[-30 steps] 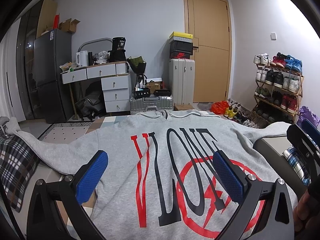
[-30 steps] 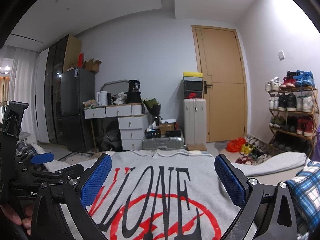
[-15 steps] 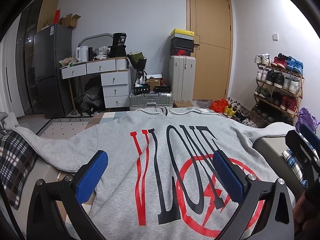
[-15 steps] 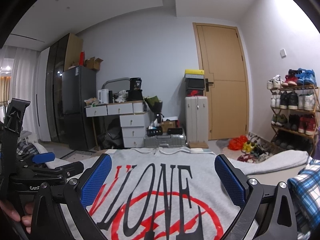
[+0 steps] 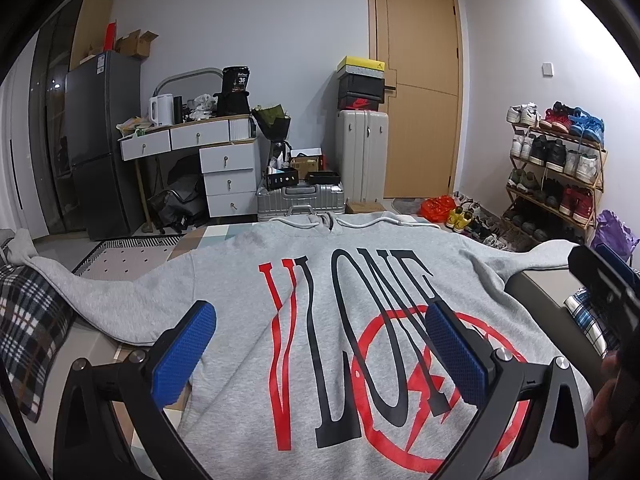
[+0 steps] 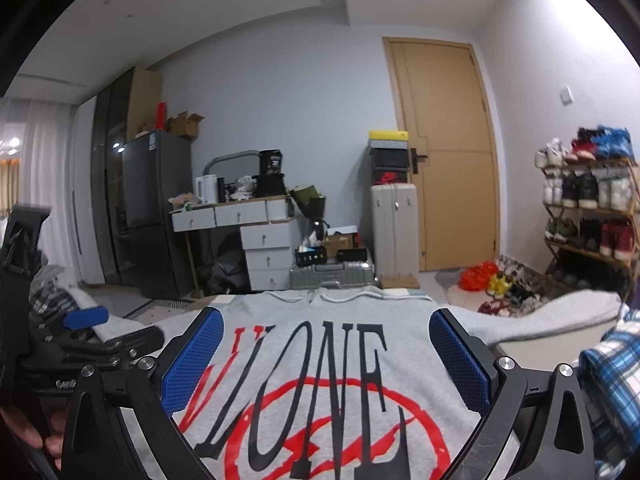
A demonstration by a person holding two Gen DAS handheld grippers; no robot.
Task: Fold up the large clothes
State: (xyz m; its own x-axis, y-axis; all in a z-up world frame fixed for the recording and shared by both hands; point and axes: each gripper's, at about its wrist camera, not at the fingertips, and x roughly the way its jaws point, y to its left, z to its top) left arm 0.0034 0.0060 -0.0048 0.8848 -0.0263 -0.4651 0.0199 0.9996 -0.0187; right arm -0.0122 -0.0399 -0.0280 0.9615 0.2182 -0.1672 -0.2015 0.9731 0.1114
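Garment: grey hoodie (image 5: 336, 320) with red and black lettering, spread flat and print-side up on a low surface; not yet folded, by the look of it.
Position of garment: directly ahead of and below both claws, hood end and drawcords at the far edge, hem toward the person.
Long axis: body runs away from the cameras, hem near, hood far; the sleeves lie across that line, one out to each side.
Left gripper (image 5: 320, 352): blue pads spread wide, nothing between them, hovering over the lower left of the print.
Right gripper (image 6: 326, 356): blue pads likewise spread wide and empty, over the lower middle of the print.
Left sleeve (image 5: 116, 300): trails out to the left and runs up toward a plaid cloth (image 5: 28, 336); the left claw is the nearer one.
Right sleeve (image 6: 560, 316): extends right, draped over the edge of the surface; the right claw is the nearer one.
Judgement on next move: each claw looks placed to go outward for the sleeve or side on its own flank and bring it in across the body.
Hidden or unclear: the hem is cut off below both views; the left cuff runs out of sight at the frame edge; the right cuff is blurred and partly behind a blue checked fabric (image 6: 612, 384); whether the claws touch the cloth cannot be told.
Surroundings: shoe rack (image 5: 556, 176) at right, well apart.
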